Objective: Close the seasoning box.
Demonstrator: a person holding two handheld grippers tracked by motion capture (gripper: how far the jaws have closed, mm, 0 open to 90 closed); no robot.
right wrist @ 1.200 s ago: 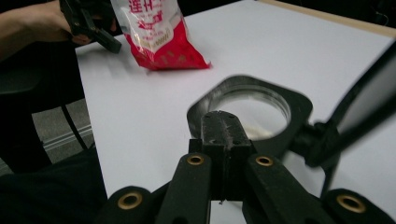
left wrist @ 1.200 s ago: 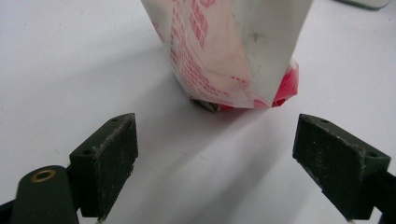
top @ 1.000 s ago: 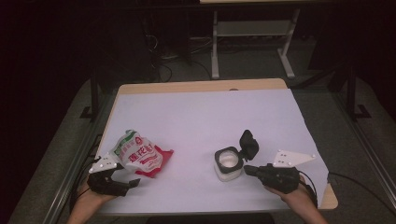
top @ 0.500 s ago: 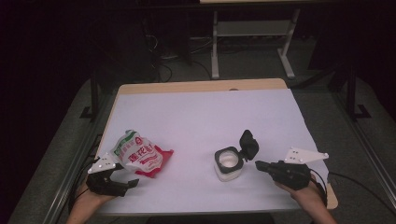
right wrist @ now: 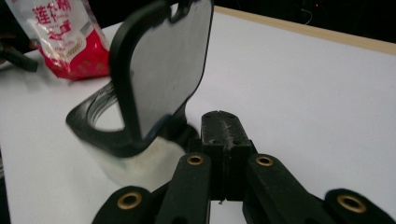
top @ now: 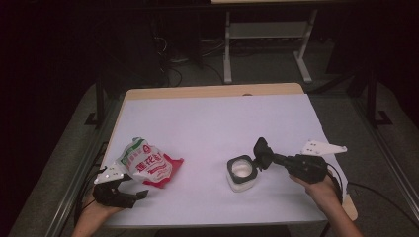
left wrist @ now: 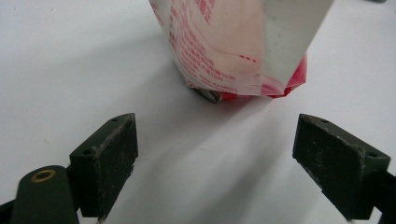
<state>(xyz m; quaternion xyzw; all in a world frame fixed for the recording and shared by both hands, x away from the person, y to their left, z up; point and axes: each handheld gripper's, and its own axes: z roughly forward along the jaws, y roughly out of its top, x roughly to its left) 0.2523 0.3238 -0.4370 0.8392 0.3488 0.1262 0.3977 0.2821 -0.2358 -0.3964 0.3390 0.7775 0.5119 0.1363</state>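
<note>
Pouch [left wrist: 233, 46] top (print too) beyond frame edge

Dim surroundings, brightly lit tabletop

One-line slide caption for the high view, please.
Open-lidded white container at the shut right gripper; red-and-white bag lying ahead of the open left gripper.

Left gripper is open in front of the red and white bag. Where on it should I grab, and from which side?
Grip the bag at its flattened white top edge, coming level from the near left, where the left gripper already faces it. The body bulges wider than that thin edge, so the edge probably fits between the pads more easily.
</note>
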